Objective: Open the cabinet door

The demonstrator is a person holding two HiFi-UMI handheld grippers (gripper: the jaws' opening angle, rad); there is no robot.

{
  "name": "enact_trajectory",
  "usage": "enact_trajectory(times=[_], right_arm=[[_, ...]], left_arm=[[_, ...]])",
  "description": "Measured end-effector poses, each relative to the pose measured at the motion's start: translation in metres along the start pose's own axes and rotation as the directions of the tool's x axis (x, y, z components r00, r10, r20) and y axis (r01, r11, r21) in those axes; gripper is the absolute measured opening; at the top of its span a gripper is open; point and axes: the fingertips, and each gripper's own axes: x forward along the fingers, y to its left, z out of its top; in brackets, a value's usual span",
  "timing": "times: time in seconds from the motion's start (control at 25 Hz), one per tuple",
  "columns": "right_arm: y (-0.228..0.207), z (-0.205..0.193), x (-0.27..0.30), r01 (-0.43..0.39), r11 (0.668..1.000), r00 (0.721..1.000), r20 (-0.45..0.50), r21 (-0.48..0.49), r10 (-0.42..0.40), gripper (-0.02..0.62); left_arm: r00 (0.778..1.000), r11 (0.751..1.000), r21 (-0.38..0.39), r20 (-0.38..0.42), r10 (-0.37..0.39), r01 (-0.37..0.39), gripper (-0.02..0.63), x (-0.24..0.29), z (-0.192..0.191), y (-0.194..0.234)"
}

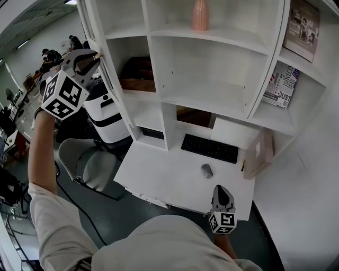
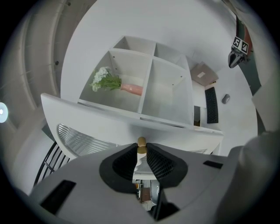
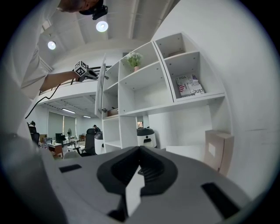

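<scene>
cabinet door (image 1: 115, 92), a tall flat white panel, hangs on the left edge of the white open-fronted shelving unit (image 1: 212, 69) and stands swung well out from the unit's front, nearly square to it in the right gripper view. the compartments it would cover are laid bare, so the opening looks largely done. what seems left is any last bit of swing and letting go of the handle.

the left gripper (image 1: 95, 57) reaches up at the door's free edge, away from the unit. its jaws are nearly closed and pinch the small round brass-coloured knob (image 2: 141, 142) between the pads. the right gripper (image 1: 222, 191) hangs low, out in front of the unit's white desk surface (image 1: 169, 174). its jaw tips are together and nothing is between them.

inside the unit, an upper compartment holds a pink ceramic vase (image 1: 200, 15) with white flowers and green stems (image 2: 103, 78). a left compartment just inside the door holds a dark brown wooden box (image 1: 139, 74). on the unit's right side, a printed magazine (image 1: 280, 84) leans in one open compartment, with a framed picture (image 1: 302, 26) in the one above it.
</scene>
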Motion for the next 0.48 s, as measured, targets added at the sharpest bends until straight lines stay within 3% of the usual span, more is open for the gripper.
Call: enact_trajectory(times=[0.48], right_arm=[[0.017, -0.001, 0.011, -0.034, 0.999, 0.999, -0.017, -0.010, 0.034, 0.003]], left_arm=[[0.997, 0.998, 0.069, -0.078, -0.005, 0.011, 0.069, -0.033, -0.036, 0.001]])
